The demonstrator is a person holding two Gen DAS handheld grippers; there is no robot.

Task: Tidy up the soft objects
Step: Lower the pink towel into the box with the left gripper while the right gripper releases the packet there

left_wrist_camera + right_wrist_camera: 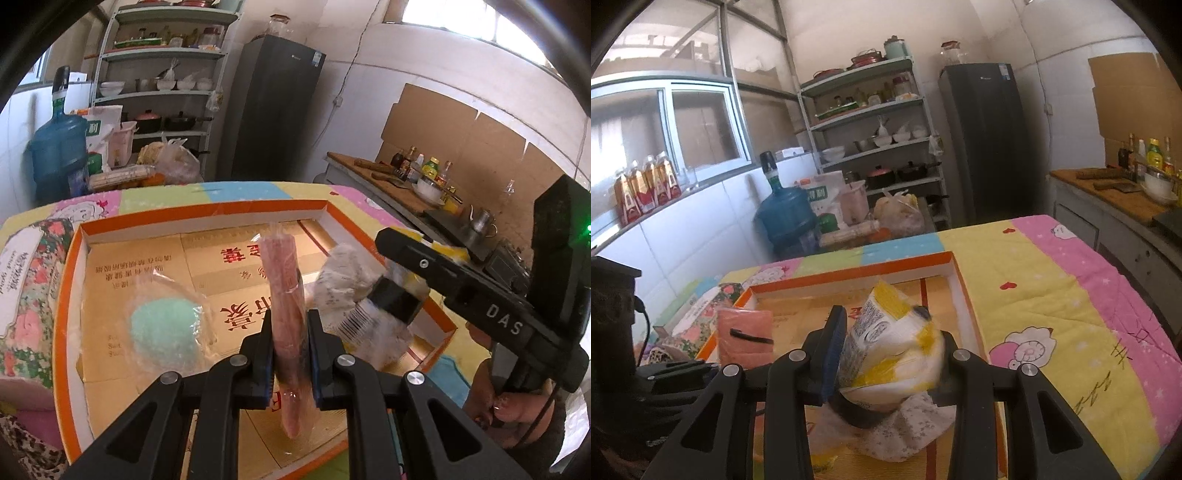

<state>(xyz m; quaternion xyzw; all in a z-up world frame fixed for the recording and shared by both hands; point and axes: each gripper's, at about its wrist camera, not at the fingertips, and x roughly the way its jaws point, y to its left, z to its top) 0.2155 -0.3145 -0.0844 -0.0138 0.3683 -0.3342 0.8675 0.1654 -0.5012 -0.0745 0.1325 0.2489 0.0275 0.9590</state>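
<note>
My left gripper pinches the plastic-wrapped pink folded cloth mid-length over the orange-rimmed cardboard box; it's light and limp. My right gripper squeezes the crinkly yellow-white packet, which looks slippery.

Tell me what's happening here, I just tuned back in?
A person is sorting soft items into an orange-rimmed box on a quilted table. The left tool is shut on a wrapped pink cloth, held above the box. The right tool is shut on a yellow-white packet over a speckled cloth. A bagged green sponge already lies inside.
</note>
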